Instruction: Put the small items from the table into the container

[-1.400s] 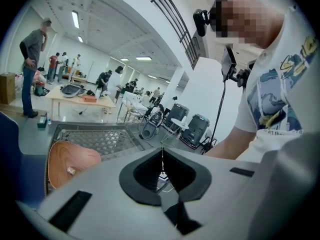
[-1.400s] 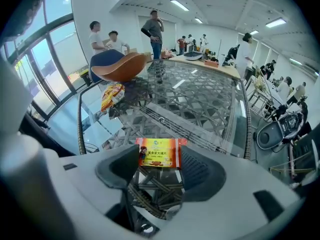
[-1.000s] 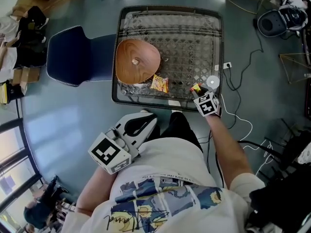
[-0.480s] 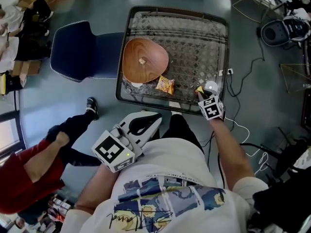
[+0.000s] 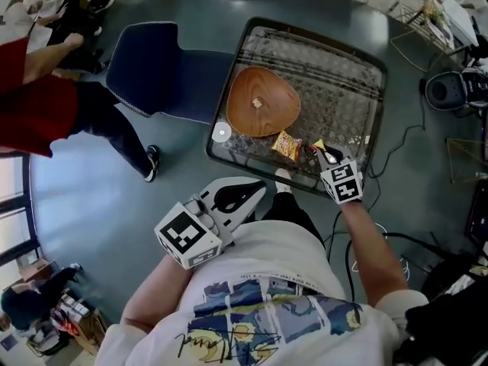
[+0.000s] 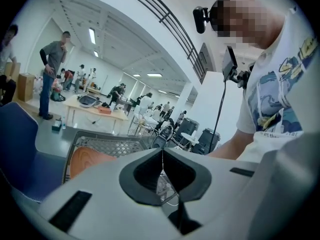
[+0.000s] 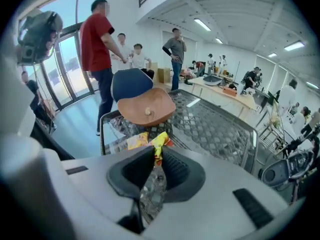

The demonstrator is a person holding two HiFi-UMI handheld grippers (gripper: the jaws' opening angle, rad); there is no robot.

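Jaws of the right gripper (image 5: 324, 155) are closing on a small yellow-and-red wrapper (image 7: 160, 142), which is pinched between their tips with its crinkled end sticking up past them. In the head view this gripper is over the near right corner of the glass worktop (image 5: 343, 82), with the wrapper (image 5: 318, 147) just above the glass and its marker cube towards the person.

Jaws of the left gripper (image 6: 162, 159) are together with nothing between them. That gripper (image 5: 258, 192) is held off the worktop, close to the person's body and short of the near edge.

A container (image 5: 263, 111) with a rounded wooden lid and a small knob on top stands in the near left part of the worktop. An orange-yellow snack packet (image 5: 287, 145) lies flat on the glass, just beside the container on its near right side and close to the near edge, between the container and the right gripper. The right gripper view shows the same packet (image 7: 134, 142) in front of the container (image 7: 146, 106).

A blue chair (image 5: 152, 67) stands on the floor off the worktop's left edge, and a person in a red top (image 5: 38, 105) is farther left.
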